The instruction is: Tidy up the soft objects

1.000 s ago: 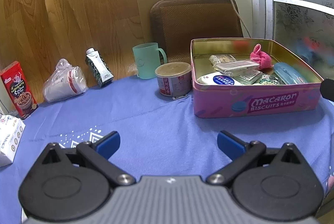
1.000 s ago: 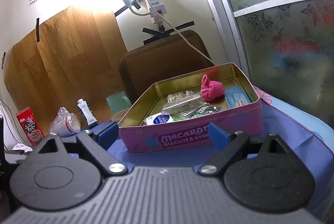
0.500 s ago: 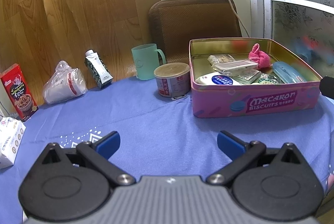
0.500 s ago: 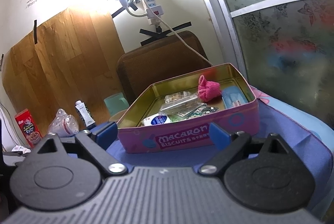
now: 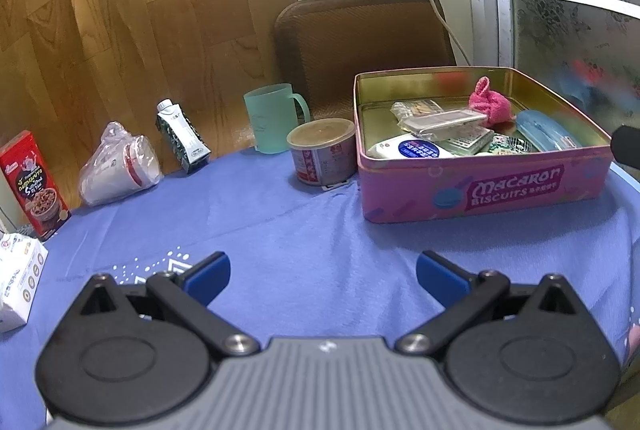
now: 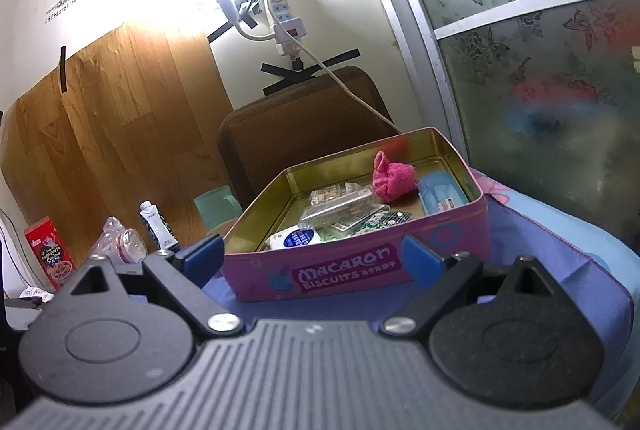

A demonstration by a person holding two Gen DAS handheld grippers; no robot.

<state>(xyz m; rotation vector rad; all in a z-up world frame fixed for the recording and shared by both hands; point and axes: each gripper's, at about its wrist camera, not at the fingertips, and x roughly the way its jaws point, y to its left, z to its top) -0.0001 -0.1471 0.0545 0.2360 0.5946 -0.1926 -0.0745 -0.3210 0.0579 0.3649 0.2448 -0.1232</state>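
A pink "Macaron Biscuits" tin stands open on the blue tablecloth at the right; it also shows in the right wrist view. Inside lie a pink soft cloth, a white packet, a clear wrapped pack and a blue case. My left gripper is open and empty, low over the cloth, well short of the tin. My right gripper is open and empty, just in front of the tin's near wall.
A round can, a green mug, a small carton, bagged cups, a red box and a white box stand along the table's back and left. A brown chair back is behind.
Both grippers have drifted slightly back from the tin, which looks a little smaller and further off. Nothing was picked up or let go.
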